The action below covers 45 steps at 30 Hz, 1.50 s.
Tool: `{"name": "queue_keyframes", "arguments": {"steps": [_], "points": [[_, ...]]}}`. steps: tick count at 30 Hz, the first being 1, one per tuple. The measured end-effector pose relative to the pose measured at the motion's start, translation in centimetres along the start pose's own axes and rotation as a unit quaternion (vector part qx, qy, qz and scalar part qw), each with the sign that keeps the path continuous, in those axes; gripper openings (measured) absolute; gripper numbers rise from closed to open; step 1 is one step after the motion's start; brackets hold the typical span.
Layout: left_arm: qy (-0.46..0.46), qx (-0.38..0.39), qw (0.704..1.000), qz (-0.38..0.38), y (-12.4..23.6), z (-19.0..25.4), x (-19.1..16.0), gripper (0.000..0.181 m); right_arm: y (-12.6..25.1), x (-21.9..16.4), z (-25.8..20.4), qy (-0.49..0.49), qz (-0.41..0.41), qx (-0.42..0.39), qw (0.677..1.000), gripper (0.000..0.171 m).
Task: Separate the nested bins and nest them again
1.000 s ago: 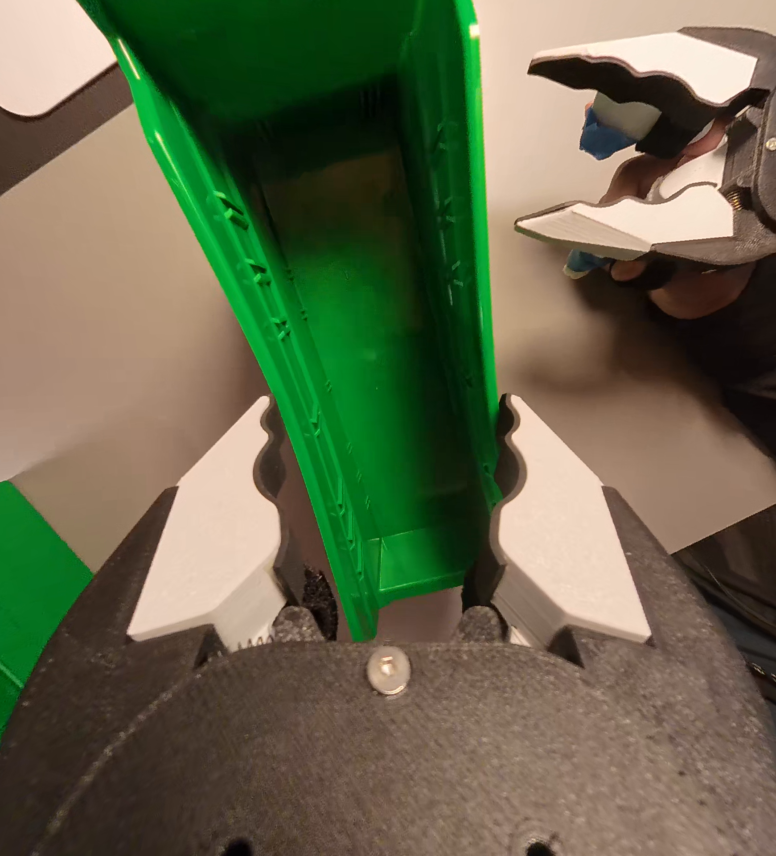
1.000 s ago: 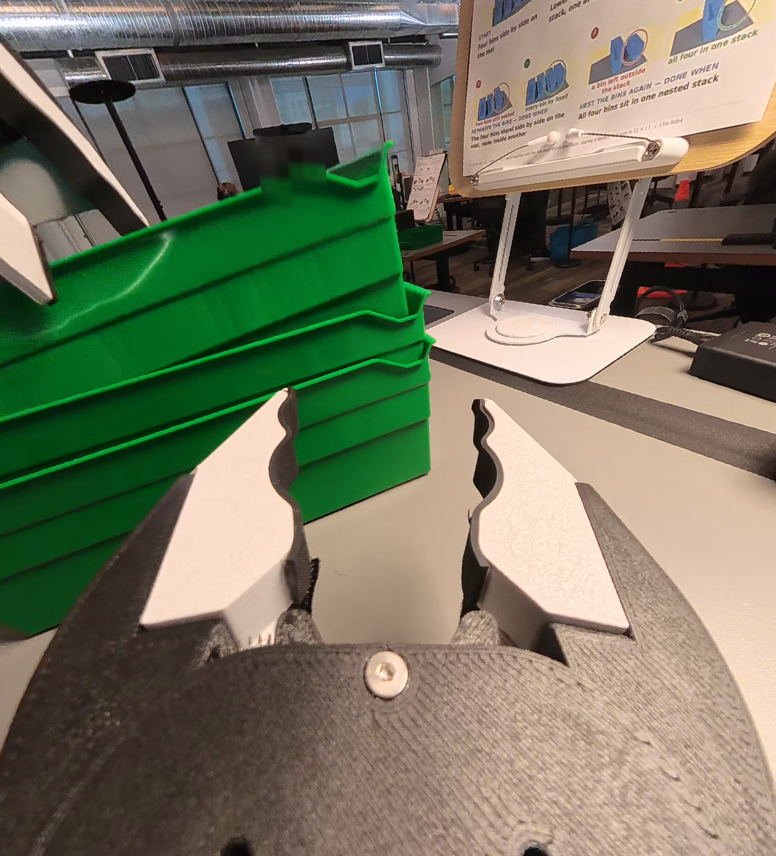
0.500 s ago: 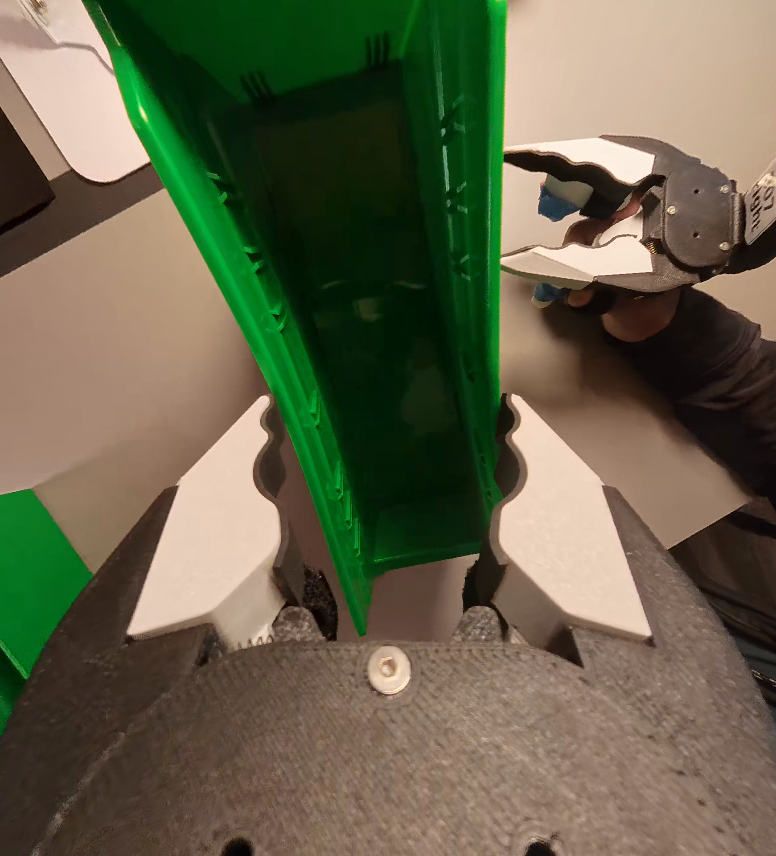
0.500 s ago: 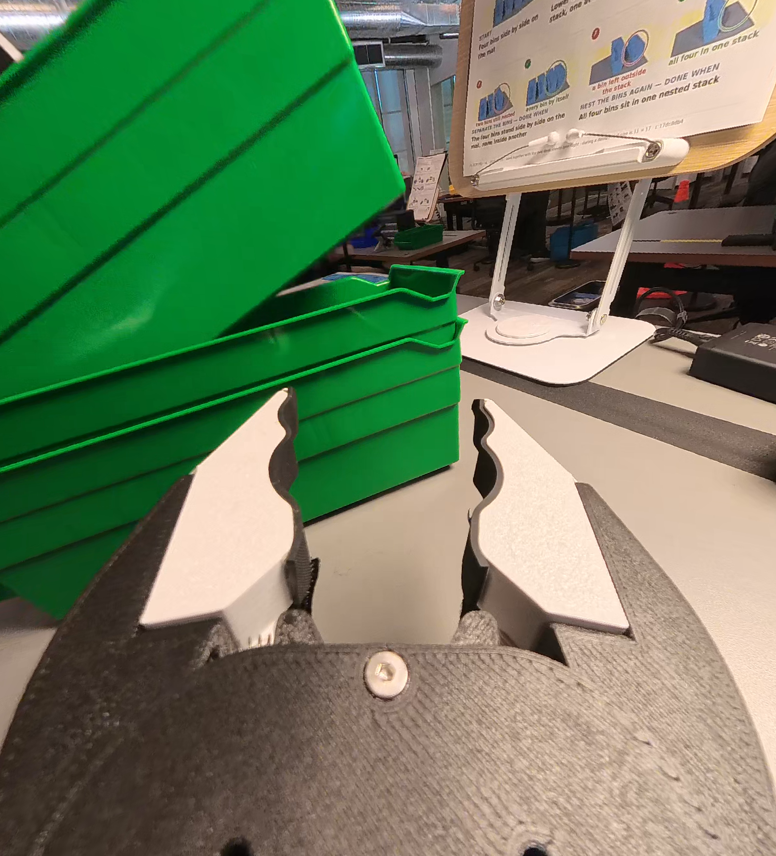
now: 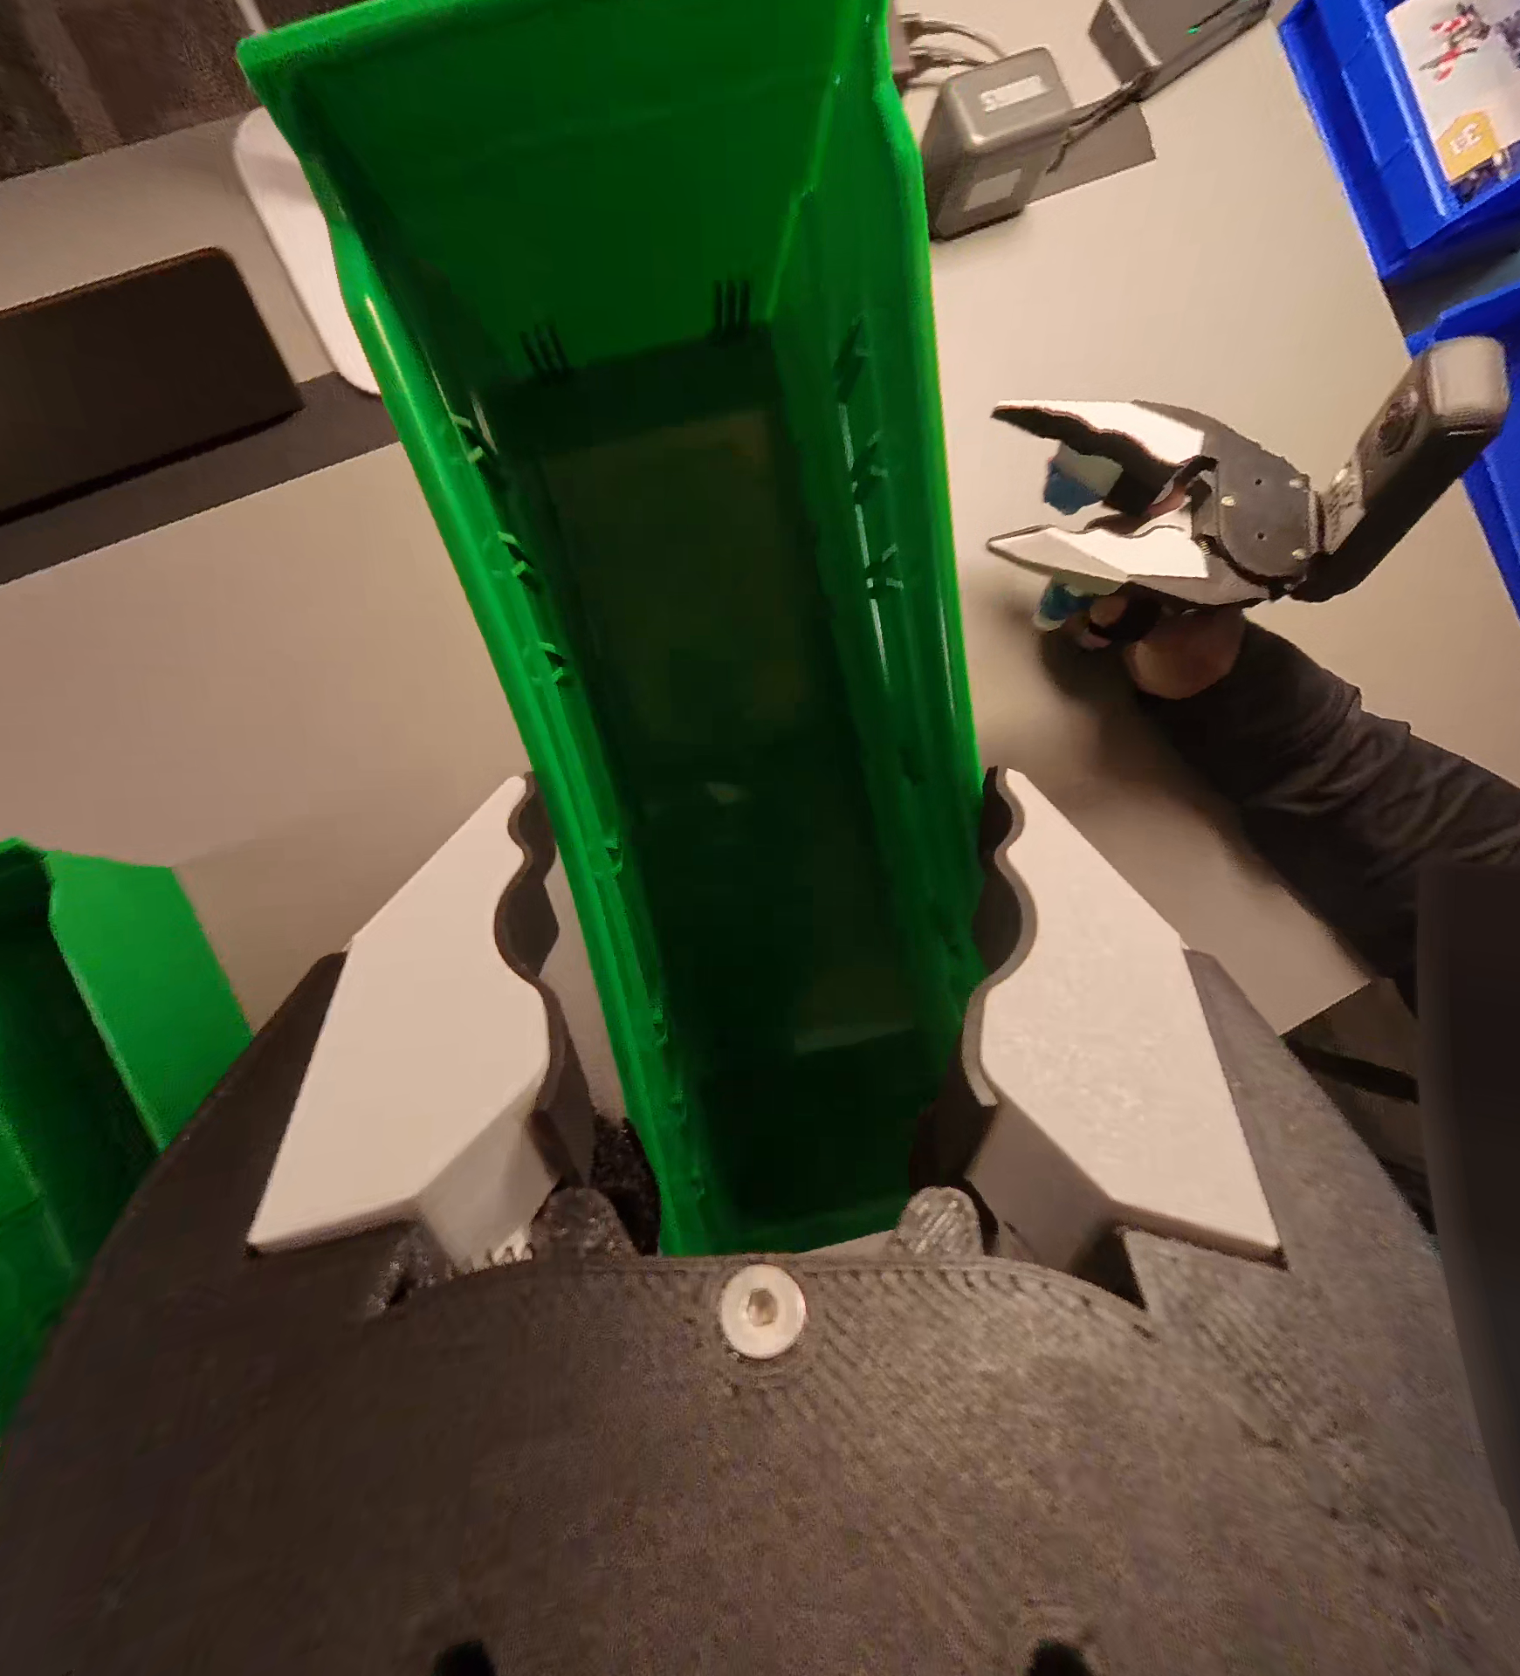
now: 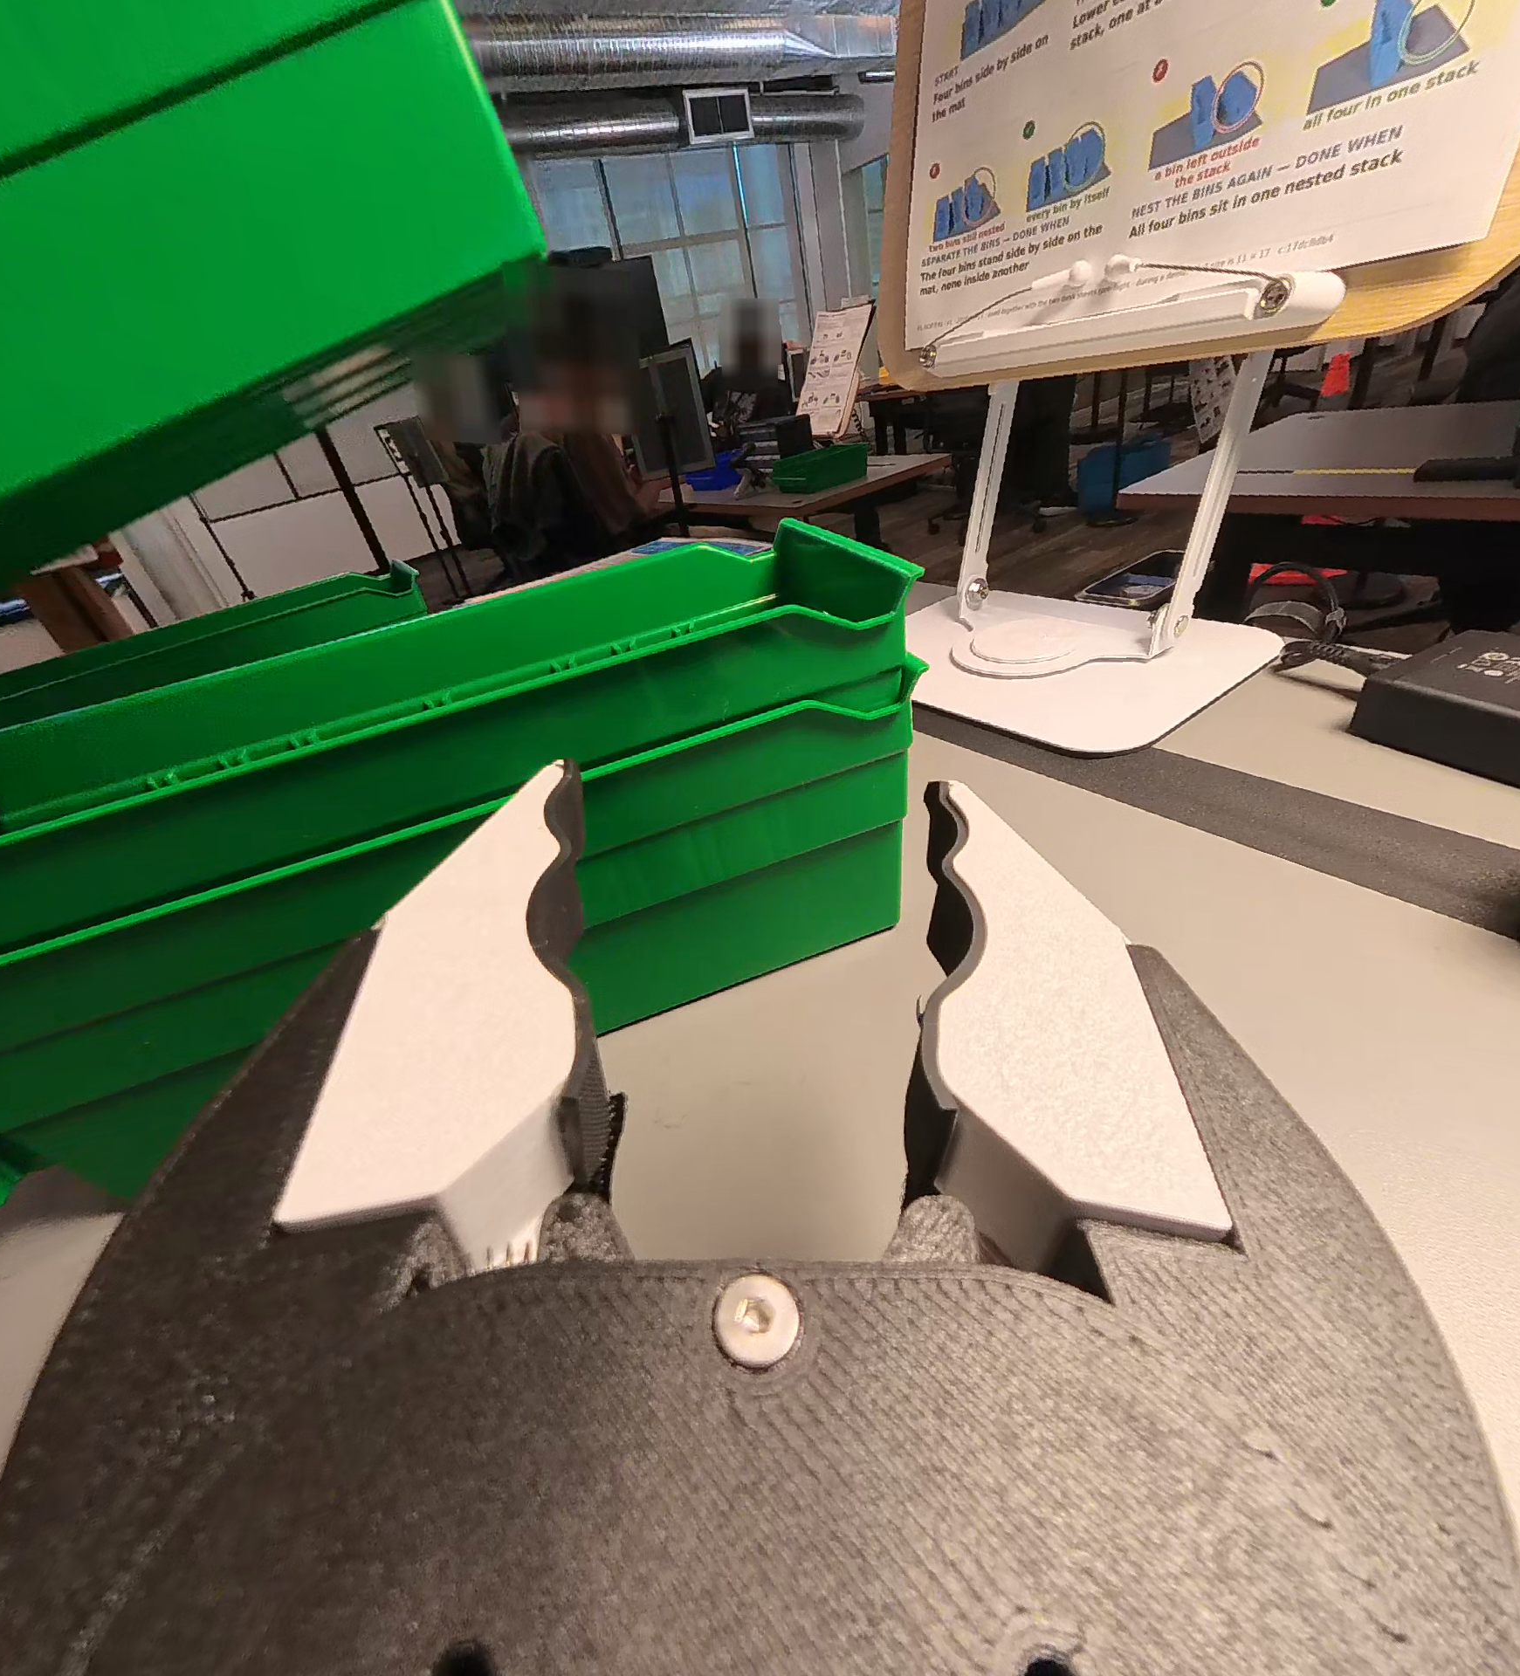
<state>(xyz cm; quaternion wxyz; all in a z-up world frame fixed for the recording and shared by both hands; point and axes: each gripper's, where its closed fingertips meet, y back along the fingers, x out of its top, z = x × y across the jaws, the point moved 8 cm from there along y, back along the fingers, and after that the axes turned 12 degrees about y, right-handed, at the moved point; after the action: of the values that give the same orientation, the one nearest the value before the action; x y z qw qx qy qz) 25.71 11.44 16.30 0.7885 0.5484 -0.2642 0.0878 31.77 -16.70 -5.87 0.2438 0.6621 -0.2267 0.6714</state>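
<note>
My left gripper (image 5: 760, 784) is shut on the near end of a long green bin (image 5: 692, 635) and holds it in the air, its open inside facing the camera. In the right wrist view the same bin (image 6: 194, 227) hangs tilted at the upper left, clear above the stack of nested green bins (image 6: 466, 816) on the grey table. An end of the stack shows at the lower left of the left wrist view (image 5: 30, 1043). My right gripper (image 6: 751, 780) is open and empty, low over the table just right of the stack. It also shows in the left wrist view (image 5: 1010, 481).
A white stand (image 6: 1082, 680) holding an instruction sheet (image 6: 1191, 136) is behind the stack on the right. A black box (image 6: 1482, 707) lies beside it. Blue bins (image 5: 1463, 118) and a grey device (image 5: 992, 145) are at the far table edge. People sit in the background.
The left gripper has lifted the green bin out of the stack and up, tilting it. The stack has shifted slightly right in the right wrist view. The right gripper stays open.
</note>
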Motion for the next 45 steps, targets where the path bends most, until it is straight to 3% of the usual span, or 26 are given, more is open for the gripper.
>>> {"name": "queue_keyframes", "arguments": {"steps": [8,19,24,29,34,37,45], "points": [[0.047,0.032,0.998,-0.024,0.1,-5.9,-2.8,0.094,0.1,0.0,0.0,0.002,0.002,-0.003,1.0,0.077],[0.081,0.089,0.987,-0.109,-8.0,-13.4,-8.6,0.096,0.1,0.0,-0.1,0.002,0.003,-0.002,1.0,0.077],[0.074,0.101,0.986,-0.111,-10.7,-14.0,-9.9,0.106,0.2,0.0,0.0,-0.001,0.004,-0.002,1.0,0.077],[0.072,0.088,0.991,-0.071,-10.3,-12.9,-10.1,0.111,0.1,0.0,0.1,-0.006,0.003,0.001,1.0,0.077],[0.054,0.006,0.997,0.06,-6.1,-9.8,-10.1,0.11,0.2,0.0,0.2,-0.011,0.006,0.001,1.0,0.077],[0.038,-0.074,0.992,0.099,-4.4,-7.1,-12.9,0.108,0.3,0.0,0.2,-0.02,0.003,0.002,1.0,0.077],[0.024,-0.307,0.942,0.135,-7.4,-2.1,-22.9,0.085,1.3,-0.4,-1.8,-0.055,-0.034,-0.003,0.998,0.082]]}}
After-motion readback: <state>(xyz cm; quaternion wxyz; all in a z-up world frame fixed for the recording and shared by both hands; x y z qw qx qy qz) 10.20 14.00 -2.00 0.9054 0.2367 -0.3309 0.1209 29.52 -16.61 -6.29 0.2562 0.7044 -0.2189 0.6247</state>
